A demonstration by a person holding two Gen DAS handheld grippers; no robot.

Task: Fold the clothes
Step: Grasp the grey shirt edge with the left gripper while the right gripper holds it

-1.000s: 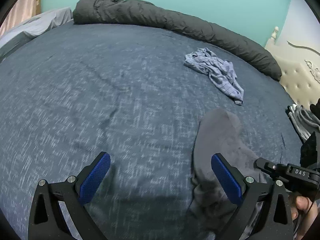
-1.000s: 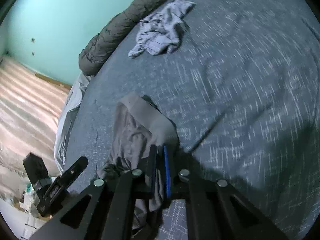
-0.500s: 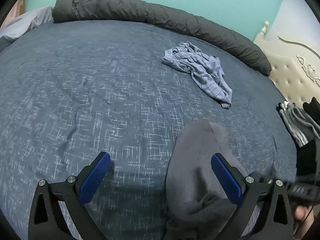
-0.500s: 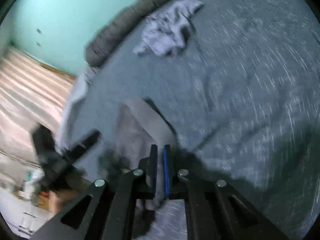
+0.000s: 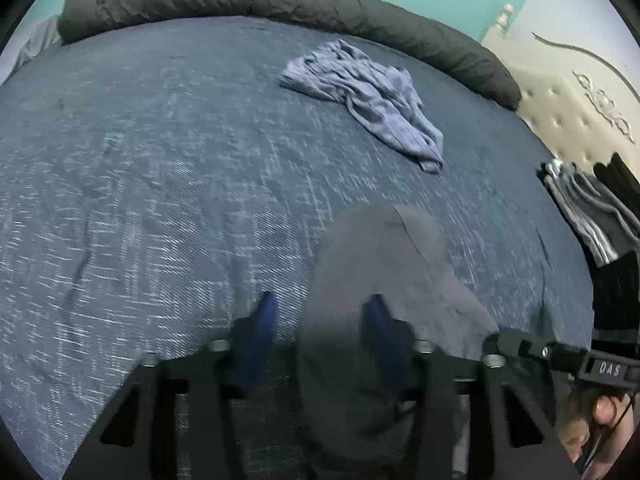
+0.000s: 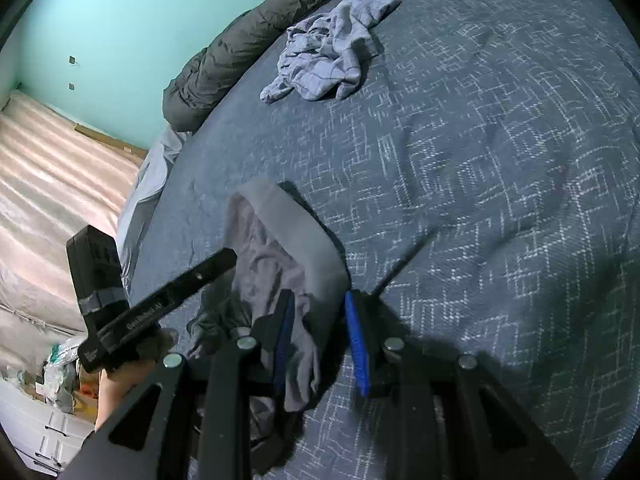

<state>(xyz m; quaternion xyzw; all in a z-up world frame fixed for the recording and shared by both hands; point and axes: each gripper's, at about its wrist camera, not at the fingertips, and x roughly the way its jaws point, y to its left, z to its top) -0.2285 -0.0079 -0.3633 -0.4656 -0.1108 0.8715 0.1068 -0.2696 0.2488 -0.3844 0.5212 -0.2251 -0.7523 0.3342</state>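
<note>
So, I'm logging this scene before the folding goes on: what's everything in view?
bed cover: one, blue flecked white, under everything
grey garment: one, grey, near edge, by both grippers
checked garment: one, pale blue, crumpled, farther up the bed
duvet: one, dark grey, rolled along far edge
folded clothes: one stack, grey and black, beside headboard
headboard: one, cream, tufted
wall: teal, behind bed
left gripper: black, blue pads, jaws open over grey garment's edge
right gripper: same, jaws open, waistband between
right hand, left hand: on the handles
</note>
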